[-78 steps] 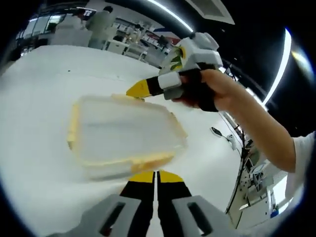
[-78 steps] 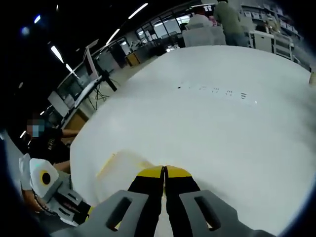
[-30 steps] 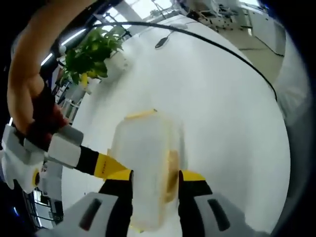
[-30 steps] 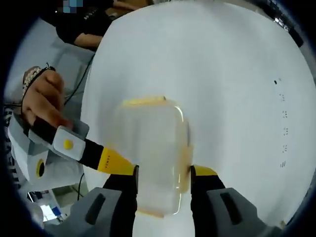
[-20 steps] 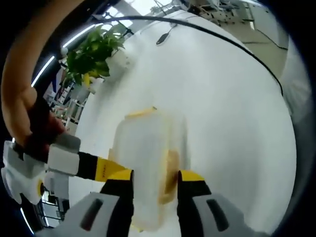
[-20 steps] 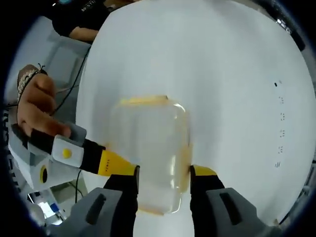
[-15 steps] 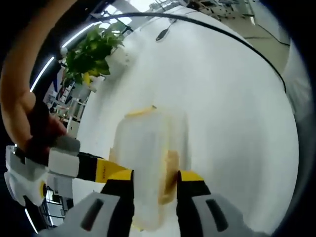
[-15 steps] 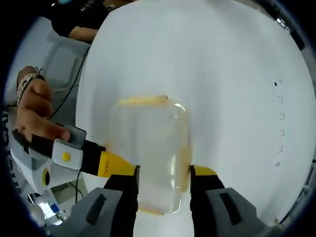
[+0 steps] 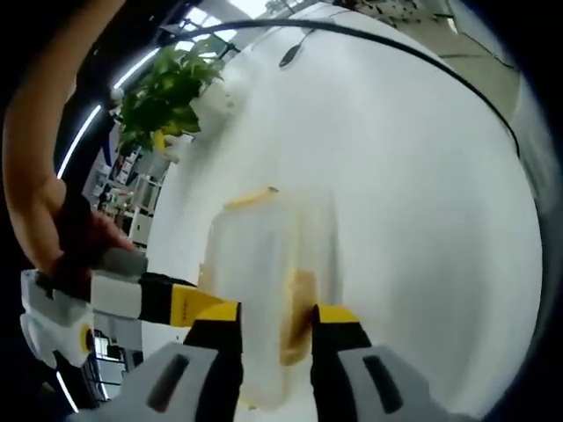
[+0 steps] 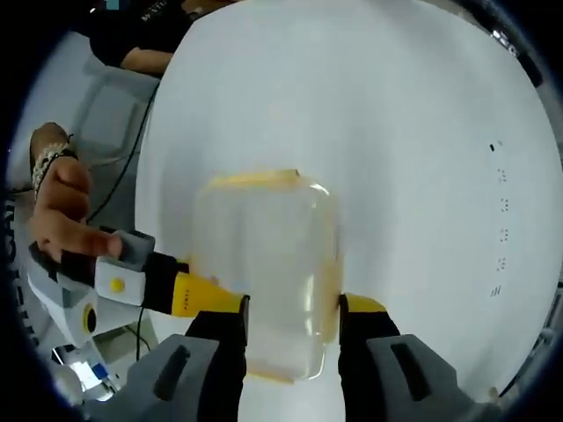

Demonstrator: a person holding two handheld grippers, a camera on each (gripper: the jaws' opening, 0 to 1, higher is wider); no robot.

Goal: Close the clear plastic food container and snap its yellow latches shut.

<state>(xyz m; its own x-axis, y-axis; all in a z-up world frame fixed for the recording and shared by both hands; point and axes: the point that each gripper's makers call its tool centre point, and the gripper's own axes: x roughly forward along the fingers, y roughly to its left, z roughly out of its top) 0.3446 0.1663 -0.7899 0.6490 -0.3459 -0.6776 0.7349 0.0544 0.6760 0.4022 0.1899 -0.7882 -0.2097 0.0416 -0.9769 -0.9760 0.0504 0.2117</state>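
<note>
Left gripper (image 9: 274, 315) with its 2 yellow-tipped jaws spread apart, pressed against the 2 long sides of what sits between them. Right gripper (image 10: 293, 309) in the same pose, 2 jaws apart and bearing on both sides. In the left gripper view, the other gripper entering from the left, held by a hand (image 9: 54, 230) with a bare forearm above. In the right gripper view, another hand (image 10: 63, 211) at the left, wrapped on its handle, a bracelet at the wrist.

Bright overhead light, glaring white table (image 10: 422, 132), soft blur, strong fisheye edges
</note>
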